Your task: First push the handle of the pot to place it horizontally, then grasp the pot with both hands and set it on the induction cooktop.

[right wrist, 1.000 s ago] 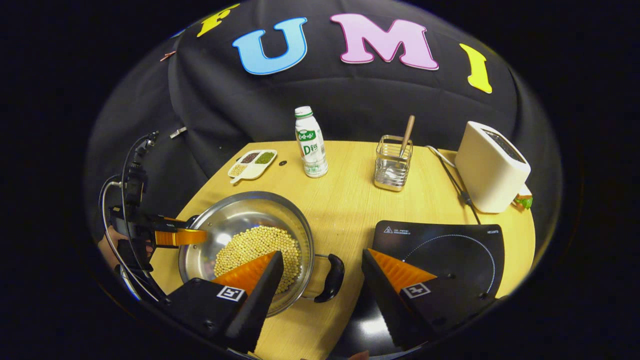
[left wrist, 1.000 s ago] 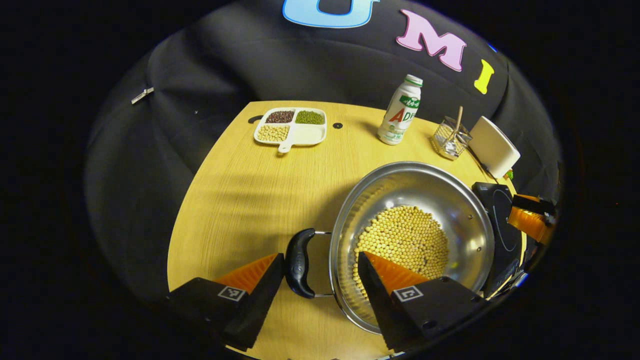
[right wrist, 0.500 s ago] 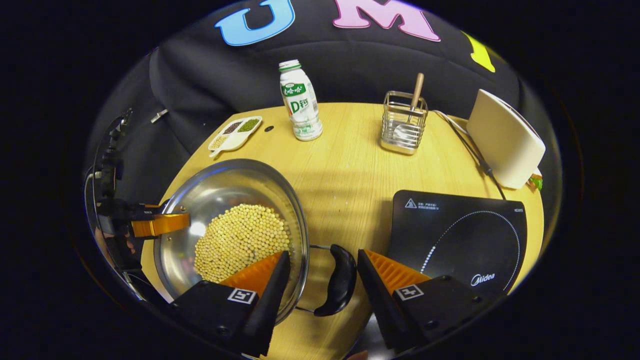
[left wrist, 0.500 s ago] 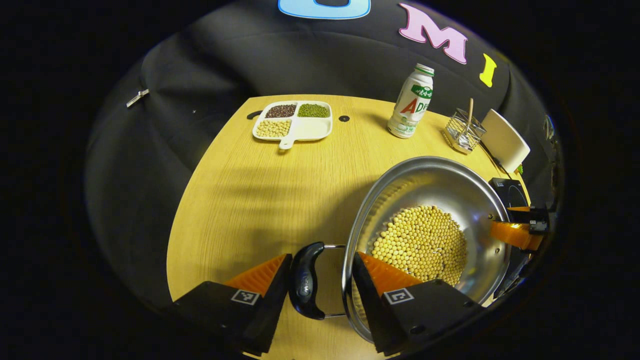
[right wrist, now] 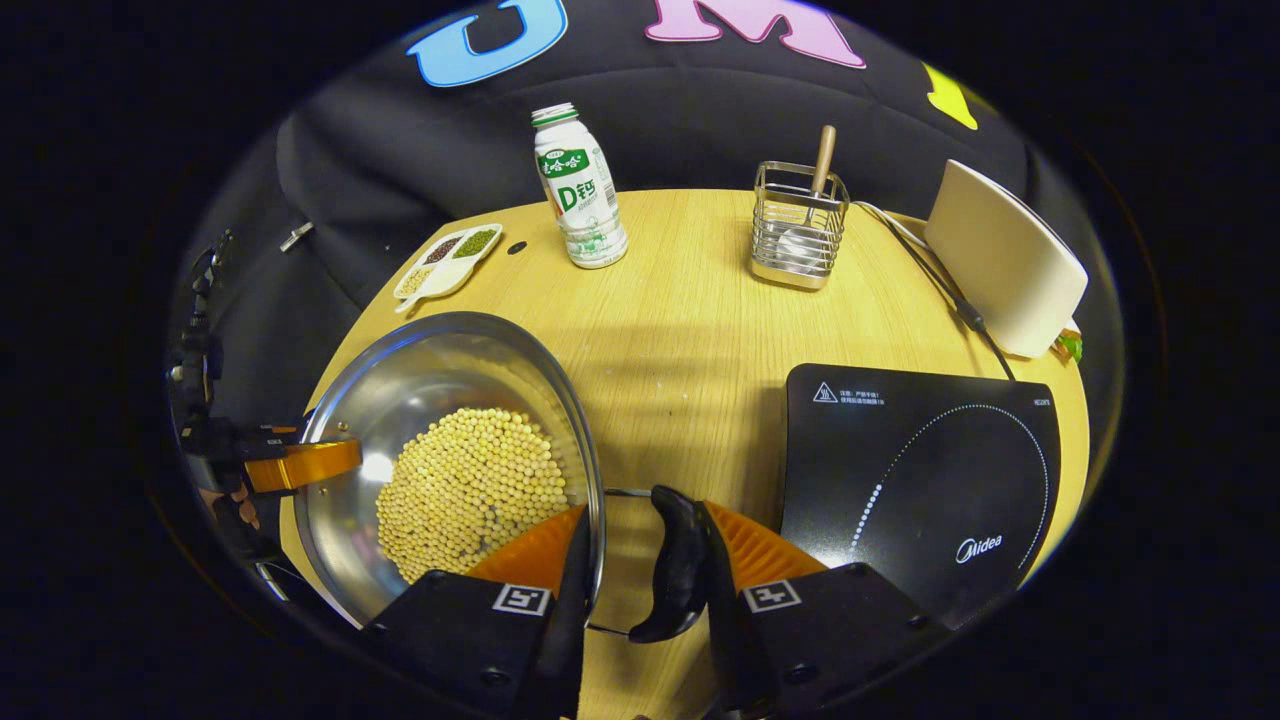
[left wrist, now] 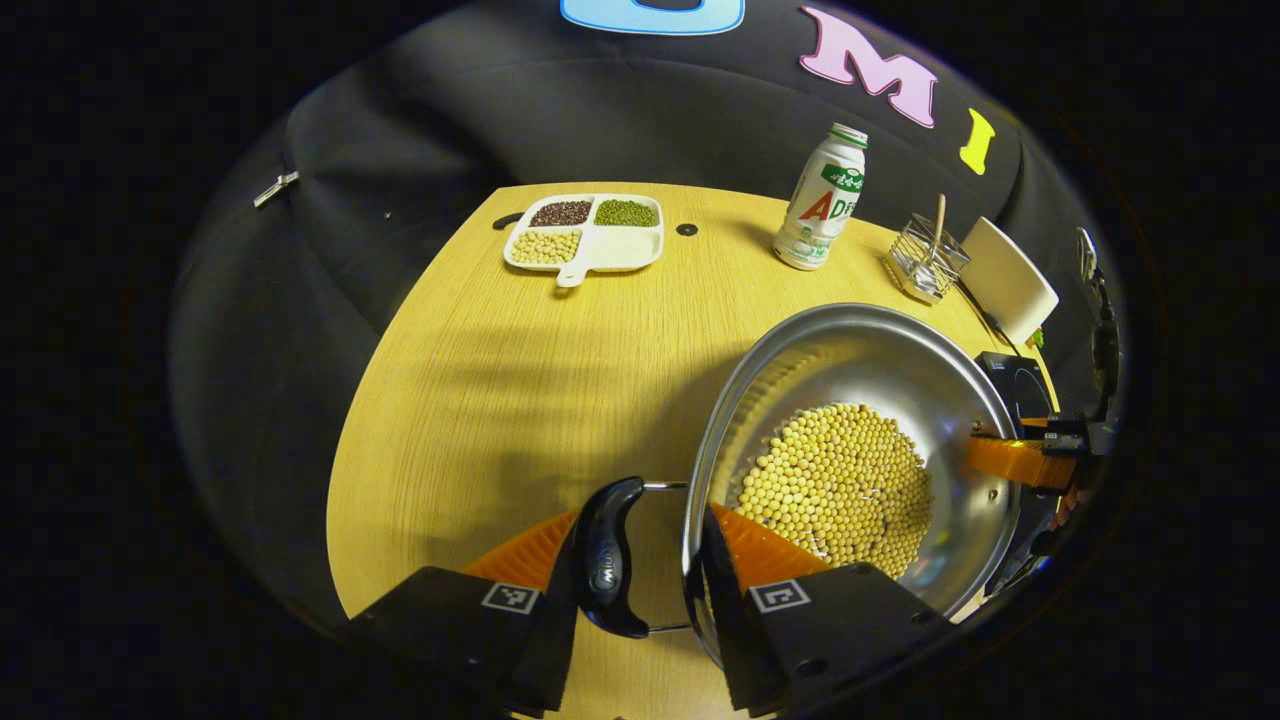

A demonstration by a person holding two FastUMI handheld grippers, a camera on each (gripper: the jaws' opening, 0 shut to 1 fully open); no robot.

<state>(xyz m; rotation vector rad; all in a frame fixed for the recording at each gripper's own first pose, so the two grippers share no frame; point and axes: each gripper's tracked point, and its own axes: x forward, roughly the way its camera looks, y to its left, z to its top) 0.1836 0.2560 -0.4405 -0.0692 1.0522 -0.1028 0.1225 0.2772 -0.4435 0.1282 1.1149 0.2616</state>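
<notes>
My left gripper point(left wrist: 637, 575) and right gripper point(right wrist: 640, 575) each clench a pot point(right wrist: 430, 390) handle. The cooktop point(right wrist: 920, 470), right of the pot, shows its whole top in my right gripper view.

Steel pot point(left wrist: 860, 350) holding soybeans, black induction cooktop point(right wrist: 920, 470) beside it

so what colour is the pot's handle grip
Black, on the pot handle; clearest in the right gripper view.

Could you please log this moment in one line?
left gripper: shut on pot | right gripper: shut on pot | induction cooktop: bare
</notes>
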